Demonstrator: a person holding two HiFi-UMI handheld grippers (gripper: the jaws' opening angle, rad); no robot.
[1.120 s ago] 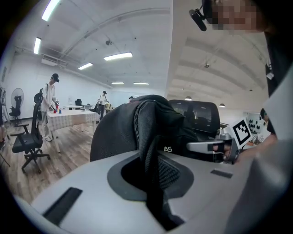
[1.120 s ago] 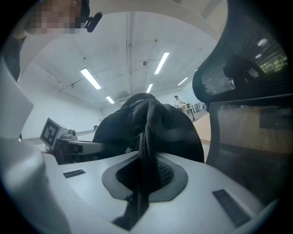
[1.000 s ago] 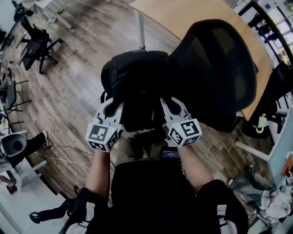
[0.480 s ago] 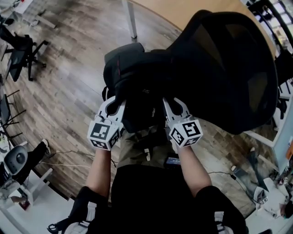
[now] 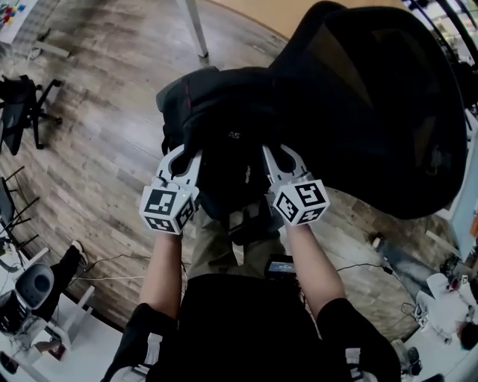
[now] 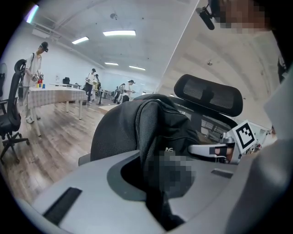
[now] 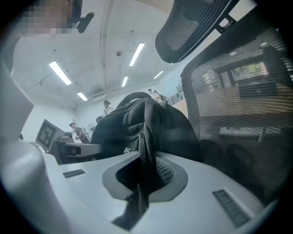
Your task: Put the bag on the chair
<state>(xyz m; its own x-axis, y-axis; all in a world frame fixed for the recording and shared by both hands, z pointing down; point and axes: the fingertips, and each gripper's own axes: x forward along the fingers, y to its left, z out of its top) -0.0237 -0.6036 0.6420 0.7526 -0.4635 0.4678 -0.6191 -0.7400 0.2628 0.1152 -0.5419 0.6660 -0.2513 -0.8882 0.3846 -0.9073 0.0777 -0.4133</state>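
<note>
Two-handed carry. Left gripper and right gripper sit side by side, each with its fingers clenched on a fold of the black bag. The bag bulks at 12 o'clock from both, hanging from its near edge just in front of the person's body. Pinching two points apart likely spreads the weight and stops the soft load swinging or folding as it goes toward the chair, whose mesh back stands at 2 o'clock from the bag and just beside it. The head view gives the layout: bag over the wooden floor, tan table at 12 o'clock beyond it, chair to the right. It hides the seat, so whether the bag already touches it cannot be told; judged not yet set down. It also cannot show the grips themselves. The left gripper view shows dark fabric filling the gap between the fingers, plus the headrest above and people far off at 10 o'clock. The right gripper view shows a zipper seam pinched between the fingers, and how near the mesh stands.
</note>
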